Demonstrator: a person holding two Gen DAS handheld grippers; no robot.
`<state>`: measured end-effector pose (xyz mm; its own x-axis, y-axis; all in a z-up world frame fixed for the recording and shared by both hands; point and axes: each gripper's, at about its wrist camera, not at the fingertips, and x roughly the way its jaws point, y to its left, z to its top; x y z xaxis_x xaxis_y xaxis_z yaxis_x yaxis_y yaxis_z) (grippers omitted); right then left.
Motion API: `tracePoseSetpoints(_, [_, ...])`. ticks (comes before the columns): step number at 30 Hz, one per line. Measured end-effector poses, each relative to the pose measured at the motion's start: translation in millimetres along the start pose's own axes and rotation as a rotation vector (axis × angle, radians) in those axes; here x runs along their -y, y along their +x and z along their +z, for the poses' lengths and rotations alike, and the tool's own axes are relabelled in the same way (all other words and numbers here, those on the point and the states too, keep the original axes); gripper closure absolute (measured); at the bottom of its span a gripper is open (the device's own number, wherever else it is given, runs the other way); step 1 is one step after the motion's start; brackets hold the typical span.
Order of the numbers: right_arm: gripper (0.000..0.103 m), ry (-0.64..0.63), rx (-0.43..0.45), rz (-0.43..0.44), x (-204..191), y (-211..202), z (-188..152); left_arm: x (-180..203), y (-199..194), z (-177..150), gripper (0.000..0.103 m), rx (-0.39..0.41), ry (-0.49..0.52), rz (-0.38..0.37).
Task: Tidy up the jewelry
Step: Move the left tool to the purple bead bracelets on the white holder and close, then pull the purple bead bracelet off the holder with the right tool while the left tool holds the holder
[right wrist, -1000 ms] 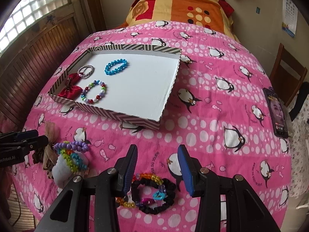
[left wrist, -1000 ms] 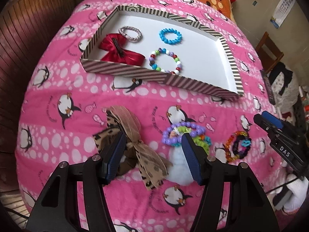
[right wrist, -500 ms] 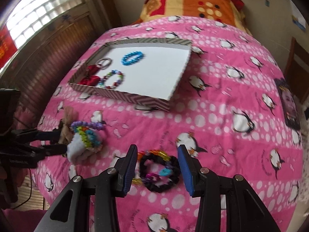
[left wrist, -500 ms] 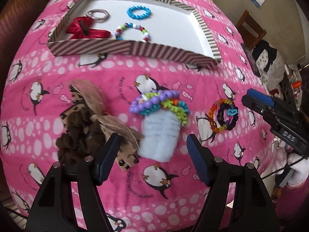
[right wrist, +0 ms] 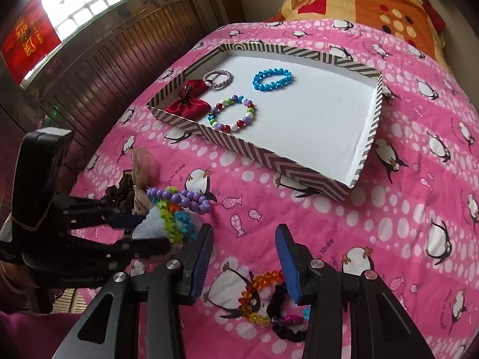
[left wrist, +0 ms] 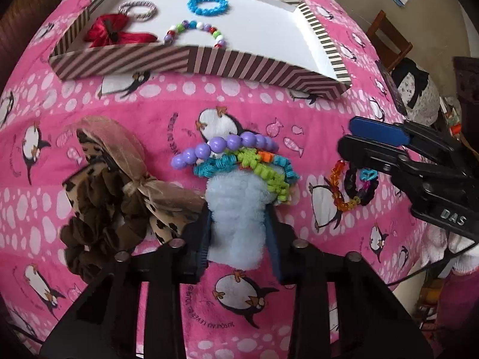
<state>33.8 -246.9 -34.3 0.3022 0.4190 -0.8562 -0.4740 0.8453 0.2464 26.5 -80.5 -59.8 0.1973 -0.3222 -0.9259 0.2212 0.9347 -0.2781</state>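
Observation:
My left gripper (left wrist: pixel 239 233) is shut on a pale blue fluffy holder (left wrist: pixel 236 212), seen too in the right wrist view (right wrist: pixel 151 226). It carries a purple bead bracelet (left wrist: pixel 221 146) and green and teal coil bands (left wrist: pixel 263 167). My right gripper (right wrist: pixel 244 251) is open above an orange bead bracelet (right wrist: pixel 257 296) and a black scrunchie (right wrist: pixel 280 305) lying on the pink penguin blanket. The striped tray (right wrist: pixel 281 164) holds a red bow (right wrist: pixel 187 101), a silver bracelet (right wrist: pixel 217 78), a blue bracelet (right wrist: pixel 271 79) and a multicolour bead bracelet (right wrist: pixel 233 113).
A leopard-print bow (left wrist: pixel 119 176) with a brown scrunchie (left wrist: pixel 89 239) lies left of the holder. An orange patterned pillow (right wrist: pixel 368 3) lies beyond the tray. A wooden chair (left wrist: pixel 386 39) stands at the bed's right. A wood-panelled wall (right wrist: pixel 104 56) runs along the left.
My left gripper has closed on the blue fluffy holder. My right gripper has moved forward over the orange bracelet and black scrunchie, staying open.

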Motion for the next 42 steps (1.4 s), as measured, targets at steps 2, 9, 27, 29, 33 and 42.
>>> tracePoseSetpoints(2, [0.062,-0.009,-0.005,0.003,0.2,2.6,2.7,0.5,-7.4,2.1,0.081,-0.002,0.014,-0.001])
tracePoseSetpoints(9, [0.062,-0.047,-0.007,0.053,-8.9,11.8,11.3,-3.3,-38.7,0.4,0.082,-0.022,0.077,0.085])
tracePoseSetpoints(27, [0.082,-0.095,-0.053,0.024,-29.9,88.3,42.7,-40.0,-79.2,-7.5,0.082,0.081,-0.054,0.119])
tracePoseSetpoints(29, [0.094,-0.133,-0.026,-0.016,-35.7,90.2,43.0,-39.7,-78.8,-7.0,0.082,0.086,-0.059,0.121])
tracePoseSetpoints(33, [0.095,-0.121,0.009,-0.005,-36.1,72.8,46.8,-40.3,-83.6,-3.8,0.082,0.102,-0.07,0.103])
tracePoseSetpoints(42, [0.095,-0.138,0.13,0.006,-37.7,-1.4,60.6,-22.5,-104.4,24.1,0.082,0.182,-0.022,0.054])
